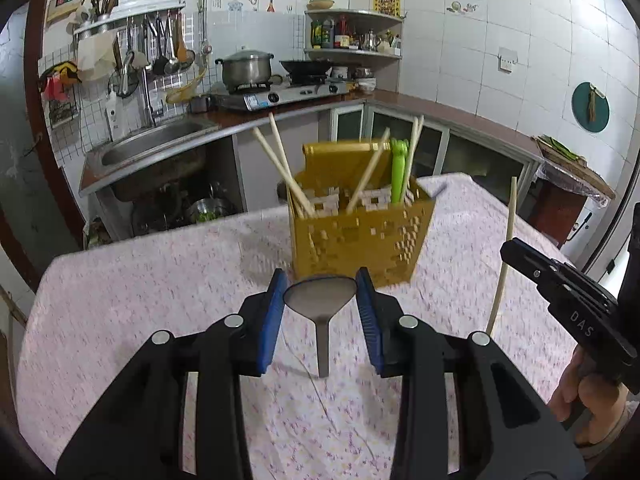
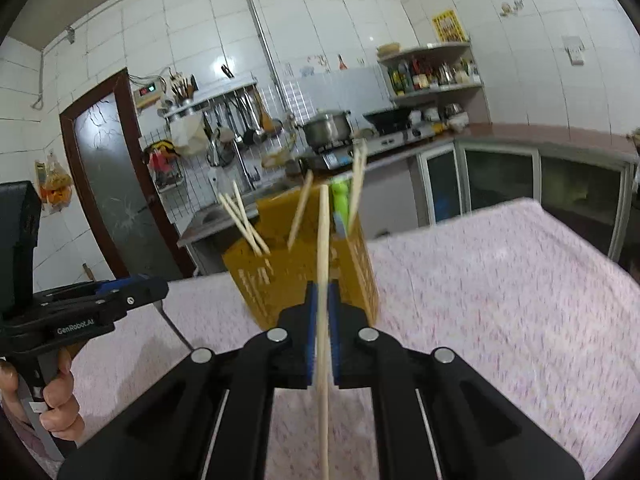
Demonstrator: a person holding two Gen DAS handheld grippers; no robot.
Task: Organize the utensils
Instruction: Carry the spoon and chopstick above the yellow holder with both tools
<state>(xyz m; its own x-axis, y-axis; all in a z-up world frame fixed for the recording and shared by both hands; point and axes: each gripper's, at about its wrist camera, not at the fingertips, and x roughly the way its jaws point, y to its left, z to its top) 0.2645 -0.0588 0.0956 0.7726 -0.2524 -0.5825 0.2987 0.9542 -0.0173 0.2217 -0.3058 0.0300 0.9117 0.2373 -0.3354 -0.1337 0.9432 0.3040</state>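
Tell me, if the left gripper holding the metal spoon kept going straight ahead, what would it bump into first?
Most likely the yellow perforated plastic utensil basket, which stands straight ahead of the left gripper on the pink flowery tablecloth. The metal spoon would probably touch first, though depth is uncertain.

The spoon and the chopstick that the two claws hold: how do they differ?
The spoon is grey metal with a broad bowl; the chopstick is pale, thin and straight. The left claw holds the spoon by its bowl; the right claw pinches the chopstick along its shaft. Both are lifted.
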